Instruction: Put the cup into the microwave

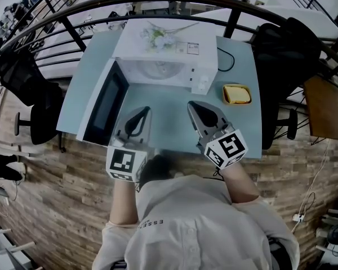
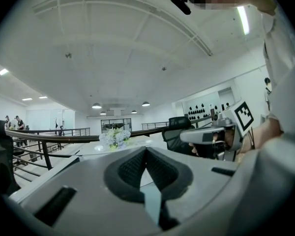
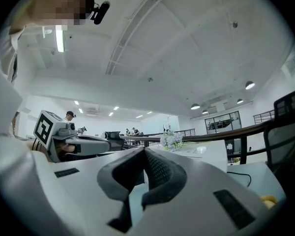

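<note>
A white microwave (image 1: 169, 52) stands at the back of the pale blue table (image 1: 242, 128), its door (image 1: 104, 103) swung open to the left. I see no cup in any view, and the microwave's cavity looks pale with nothing I can make out inside. My left gripper (image 1: 142, 110) hovers over the table in front of the open door, its jaws closed together with nothing between them (image 2: 146, 151). My right gripper (image 1: 192, 104) is beside it to the right, also shut and empty (image 3: 144, 151). Both point level toward the microwave.
A bunch of pale flowers (image 1: 158, 37) lies on top of the microwave. A yellow item in a shallow dish (image 1: 237, 94) sits at the table's right, next to a black cable (image 1: 228, 58). Black chairs stand at the right (image 1: 281, 49) and left (image 1: 42, 114). A dark railing (image 1: 174, 4) curves behind the table.
</note>
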A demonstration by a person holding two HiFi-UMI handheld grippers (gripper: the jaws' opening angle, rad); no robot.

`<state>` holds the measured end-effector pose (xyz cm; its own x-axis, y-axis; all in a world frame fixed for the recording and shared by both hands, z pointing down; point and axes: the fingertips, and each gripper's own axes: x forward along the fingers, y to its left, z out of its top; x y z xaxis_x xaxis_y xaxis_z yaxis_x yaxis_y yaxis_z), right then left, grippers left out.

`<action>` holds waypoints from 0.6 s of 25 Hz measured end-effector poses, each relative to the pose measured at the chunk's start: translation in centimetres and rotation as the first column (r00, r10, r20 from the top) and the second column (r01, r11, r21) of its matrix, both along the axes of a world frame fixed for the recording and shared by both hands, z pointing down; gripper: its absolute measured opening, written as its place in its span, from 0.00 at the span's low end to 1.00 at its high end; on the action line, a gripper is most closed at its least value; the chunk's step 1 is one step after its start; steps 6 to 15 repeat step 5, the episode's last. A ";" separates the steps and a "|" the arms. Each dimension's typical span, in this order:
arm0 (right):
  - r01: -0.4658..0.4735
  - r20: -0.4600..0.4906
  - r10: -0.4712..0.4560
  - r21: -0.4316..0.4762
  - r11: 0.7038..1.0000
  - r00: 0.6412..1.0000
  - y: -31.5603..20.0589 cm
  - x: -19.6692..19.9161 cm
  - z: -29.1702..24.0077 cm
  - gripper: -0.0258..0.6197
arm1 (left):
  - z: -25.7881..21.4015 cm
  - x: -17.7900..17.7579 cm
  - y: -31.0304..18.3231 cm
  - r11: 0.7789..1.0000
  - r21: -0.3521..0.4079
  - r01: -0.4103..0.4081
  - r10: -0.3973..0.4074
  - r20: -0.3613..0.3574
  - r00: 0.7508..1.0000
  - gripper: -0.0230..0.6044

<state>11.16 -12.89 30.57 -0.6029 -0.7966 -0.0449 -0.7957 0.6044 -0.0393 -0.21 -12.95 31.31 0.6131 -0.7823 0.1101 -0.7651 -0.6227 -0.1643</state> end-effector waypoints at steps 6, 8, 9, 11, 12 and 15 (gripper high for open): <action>-0.004 0.008 0.004 0.000 1.000 1.000 -0.9 -0.2 0.0 0.06 | -0.2 0.2 -0.6 1.000 0.011 -0.019 0.019 0.004 1.000 0.04; -0.004 0.008 0.004 0.000 1.000 1.000 -0.9 -0.2 0.0 0.06 | -0.2 0.2 -0.6 1.000 0.011 -0.019 0.019 0.004 1.000 0.04; -0.004 0.008 0.004 0.000 1.000 1.000 -0.9 -0.2 0.0 0.06 | -0.2 0.2 -0.6 1.000 0.011 -0.019 0.019 0.004 1.000 0.04; -0.004 0.008 0.004 0.000 1.000 1.000 -0.9 -0.2 0.0 0.06 | -0.2 0.2 -0.6 1.000 0.011 -0.019 0.019 0.004 1.000 0.04; -0.004 0.008 0.004 0.000 1.000 1.000 -0.9 -0.2 0.0 0.06 | -0.2 0.2 -0.6 1.000 0.011 -0.019 0.019 0.004 1.000 0.04; -0.004 0.008 0.004 0.000 1.000 1.000 -0.9 -0.2 0.0 0.06 | -0.2 0.2 -0.6 1.000 0.011 -0.019 0.019 0.004 1.000 0.04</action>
